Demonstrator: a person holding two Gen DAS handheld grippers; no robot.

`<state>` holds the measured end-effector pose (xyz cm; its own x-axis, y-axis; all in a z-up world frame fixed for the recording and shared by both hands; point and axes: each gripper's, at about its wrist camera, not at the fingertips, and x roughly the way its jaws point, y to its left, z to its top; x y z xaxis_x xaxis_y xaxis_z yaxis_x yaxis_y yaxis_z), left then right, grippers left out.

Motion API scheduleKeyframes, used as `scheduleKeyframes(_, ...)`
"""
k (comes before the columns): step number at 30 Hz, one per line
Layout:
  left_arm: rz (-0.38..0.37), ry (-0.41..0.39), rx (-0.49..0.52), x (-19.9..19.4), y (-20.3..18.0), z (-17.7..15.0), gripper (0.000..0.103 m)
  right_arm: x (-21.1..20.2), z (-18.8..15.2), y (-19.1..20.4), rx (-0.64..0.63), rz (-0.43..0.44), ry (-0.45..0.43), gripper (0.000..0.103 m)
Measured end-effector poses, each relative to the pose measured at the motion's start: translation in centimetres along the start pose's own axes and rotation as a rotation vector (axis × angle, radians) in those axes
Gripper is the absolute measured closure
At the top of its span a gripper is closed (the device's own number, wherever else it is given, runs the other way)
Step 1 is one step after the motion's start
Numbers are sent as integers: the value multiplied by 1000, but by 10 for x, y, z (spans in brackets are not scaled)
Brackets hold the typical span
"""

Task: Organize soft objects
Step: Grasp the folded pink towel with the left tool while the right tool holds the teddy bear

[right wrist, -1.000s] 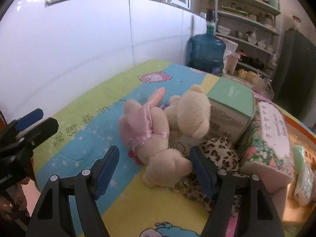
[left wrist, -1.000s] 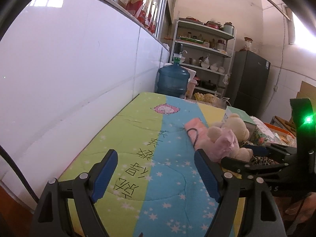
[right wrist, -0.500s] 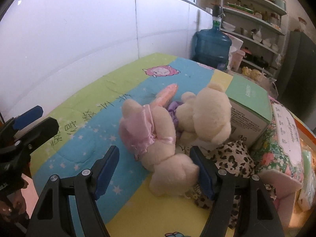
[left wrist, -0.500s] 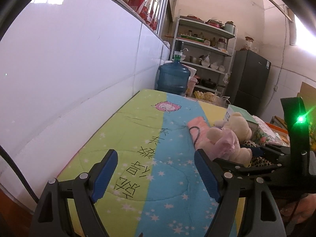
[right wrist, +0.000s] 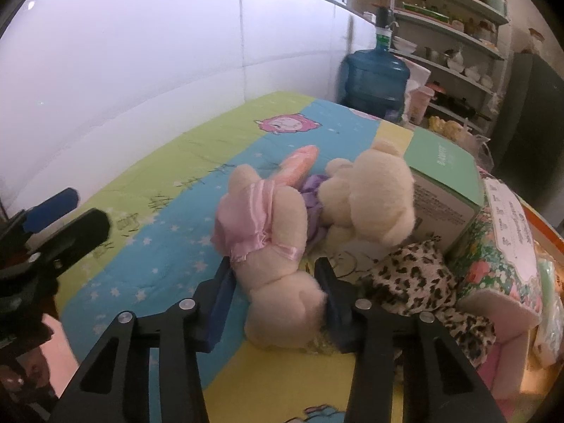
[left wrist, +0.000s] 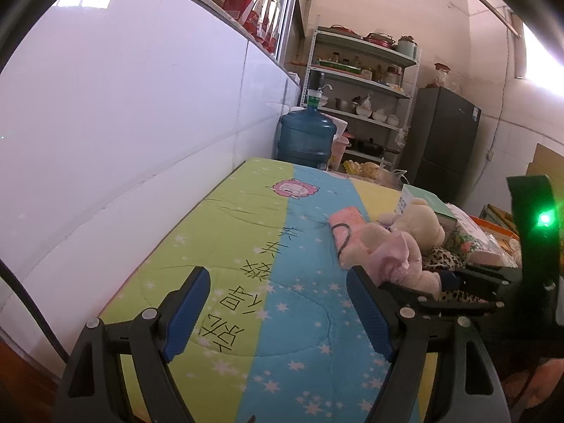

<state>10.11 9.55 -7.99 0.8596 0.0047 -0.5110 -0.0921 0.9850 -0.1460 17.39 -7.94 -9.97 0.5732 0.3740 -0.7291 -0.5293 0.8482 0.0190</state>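
1. Room: white tiled wall (right wrist: 141, 70), metal shelving (left wrist: 359, 105), a blue water jug (right wrist: 373, 77) at the far end.
2. Surface: a quilted mat (left wrist: 246, 253) in green, blue and yellow; whether a tabletop lies beneath, I cannot tell.
3. Green-topped box (right wrist: 444, 183) and floral tissue pack (right wrist: 500, 239), just beside the toys.
4. Cream plush bear (right wrist: 370, 194), touching item 5.
5. Pink-dressed plush toy (right wrist: 268, 218), lying mid-mat.
6. Right gripper (right wrist: 278, 299): jaws have just been closing, now pinching the pink toy's lower body. Advice: squeeze firmly enough to bite the stuffing, then lift straight up, clear of the bear.
7. Left gripper (left wrist: 278, 313): jaws spread, empty, above bare mat.
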Motion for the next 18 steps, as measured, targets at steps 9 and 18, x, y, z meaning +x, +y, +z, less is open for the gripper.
scheduleKeyframes(9, -32, 11, 41, 6, -8, 17, 24, -24, -18, 8, 30, 71, -27, 57)
scheduleKeyframes(18, -98, 56, 142, 34, -34, 40, 24, -63, -44, -9, 116, 89, -63, 57)
